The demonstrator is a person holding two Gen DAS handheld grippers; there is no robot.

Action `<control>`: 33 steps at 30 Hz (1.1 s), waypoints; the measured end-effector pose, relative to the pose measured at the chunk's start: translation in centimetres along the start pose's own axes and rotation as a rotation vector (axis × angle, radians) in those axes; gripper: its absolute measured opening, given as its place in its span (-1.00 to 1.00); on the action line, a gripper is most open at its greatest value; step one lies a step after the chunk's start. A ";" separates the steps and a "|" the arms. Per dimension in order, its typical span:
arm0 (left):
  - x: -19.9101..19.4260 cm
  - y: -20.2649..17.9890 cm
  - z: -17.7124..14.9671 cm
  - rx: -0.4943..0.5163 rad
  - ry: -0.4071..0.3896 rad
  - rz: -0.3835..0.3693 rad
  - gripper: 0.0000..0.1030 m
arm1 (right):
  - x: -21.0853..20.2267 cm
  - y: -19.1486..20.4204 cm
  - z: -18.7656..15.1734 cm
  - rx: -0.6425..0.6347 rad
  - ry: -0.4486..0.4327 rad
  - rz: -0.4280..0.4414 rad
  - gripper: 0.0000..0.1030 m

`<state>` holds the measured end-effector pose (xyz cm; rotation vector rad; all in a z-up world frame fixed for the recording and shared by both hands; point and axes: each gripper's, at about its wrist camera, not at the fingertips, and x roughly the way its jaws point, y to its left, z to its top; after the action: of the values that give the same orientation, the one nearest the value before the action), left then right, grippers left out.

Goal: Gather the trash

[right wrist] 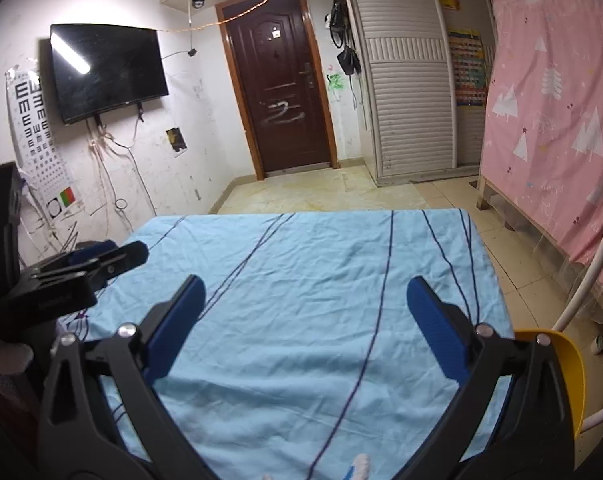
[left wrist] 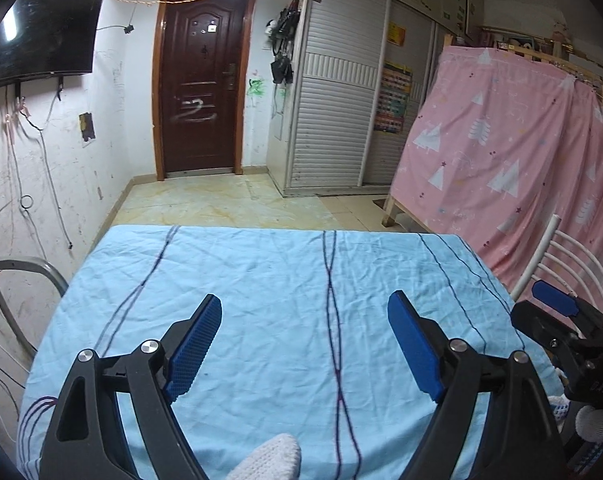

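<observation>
Gaping left gripper (left wrist: 304, 340) above tablecloth (left wrist: 281, 280)

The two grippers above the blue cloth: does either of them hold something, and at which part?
Nothing is held. The left gripper and the right gripper both stand open over the blue tablecloth, with only cloth showing between their blue pads.

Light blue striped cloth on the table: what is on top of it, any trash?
Nothing lies on the light blue striped cloth in either view: only wrinkles and dark lines. No trash shows. The near edge is hidden behind the open left claw and right claw.
</observation>
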<state>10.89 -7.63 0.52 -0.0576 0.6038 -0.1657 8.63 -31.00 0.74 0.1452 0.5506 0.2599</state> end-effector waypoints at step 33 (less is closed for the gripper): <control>-0.7 -0.4 -0.7 0.040 -0.023 0.101 0.53 | 0.1 1.0 0.2 -0.009 0.006 0.008 0.88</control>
<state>9.87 -7.85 0.40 0.0094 0.5787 -0.0795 8.62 -29.99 1.06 0.1378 0.5546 0.2708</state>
